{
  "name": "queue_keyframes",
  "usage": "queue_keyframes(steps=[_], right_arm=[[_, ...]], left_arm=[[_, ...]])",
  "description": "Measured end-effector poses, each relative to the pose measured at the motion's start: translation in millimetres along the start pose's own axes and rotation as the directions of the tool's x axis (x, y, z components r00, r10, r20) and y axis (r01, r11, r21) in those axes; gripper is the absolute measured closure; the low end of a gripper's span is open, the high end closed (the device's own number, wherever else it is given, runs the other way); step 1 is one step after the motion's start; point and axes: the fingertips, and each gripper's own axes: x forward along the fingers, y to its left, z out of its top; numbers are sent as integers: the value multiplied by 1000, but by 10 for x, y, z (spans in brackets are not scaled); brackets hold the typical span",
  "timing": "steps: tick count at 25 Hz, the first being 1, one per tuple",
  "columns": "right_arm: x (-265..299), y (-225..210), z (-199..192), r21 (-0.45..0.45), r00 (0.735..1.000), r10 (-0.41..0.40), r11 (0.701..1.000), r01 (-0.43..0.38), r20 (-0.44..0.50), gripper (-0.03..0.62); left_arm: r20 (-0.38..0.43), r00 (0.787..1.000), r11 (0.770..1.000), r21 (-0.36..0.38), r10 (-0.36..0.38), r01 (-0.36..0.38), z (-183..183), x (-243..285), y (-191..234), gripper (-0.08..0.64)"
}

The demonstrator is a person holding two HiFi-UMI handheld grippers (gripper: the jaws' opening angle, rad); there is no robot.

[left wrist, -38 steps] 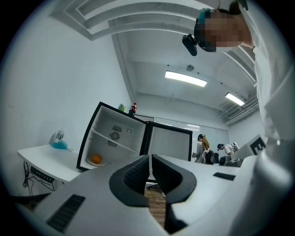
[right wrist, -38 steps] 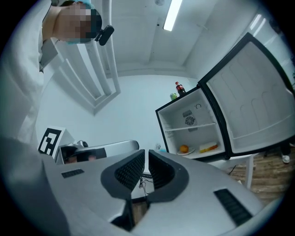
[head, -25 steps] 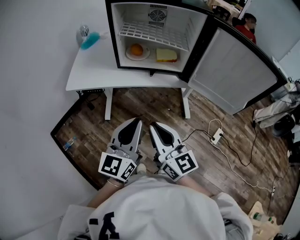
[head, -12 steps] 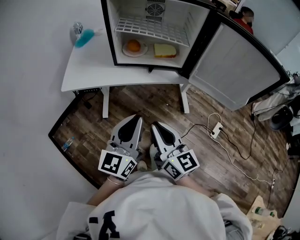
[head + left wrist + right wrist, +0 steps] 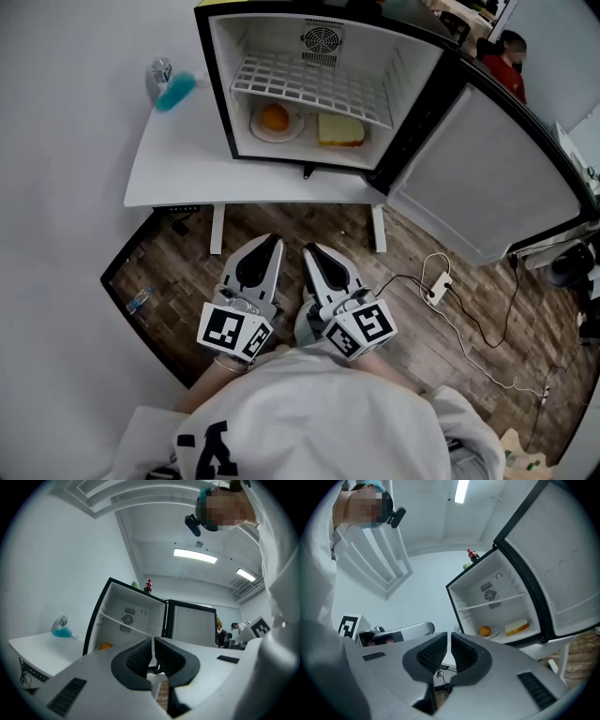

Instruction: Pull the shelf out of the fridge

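Wooden floor (image 5: 281, 220) beneath: left gripper (image 5: 273, 242), right gripper (image 5: 310, 250) side by side, level, jaws together.

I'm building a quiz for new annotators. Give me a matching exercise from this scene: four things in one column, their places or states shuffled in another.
Things:
1 wire shelf
2 orange
3 fridge door
4 teal object

Places or states:
a swung open
b on the white table
c on a plate, bottom compartment
d seated high inside the fridge

Pairs: 1-d, 2-c, 3-a, 4-b.
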Motion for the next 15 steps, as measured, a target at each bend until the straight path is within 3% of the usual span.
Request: queue_keyframes(steps=[15], right_arm=[[1018,-1222,463,-59,999,48,997,-48,0,546]], left_arm=[[41,998,999,22,44,-45,5,1547,527,537]])
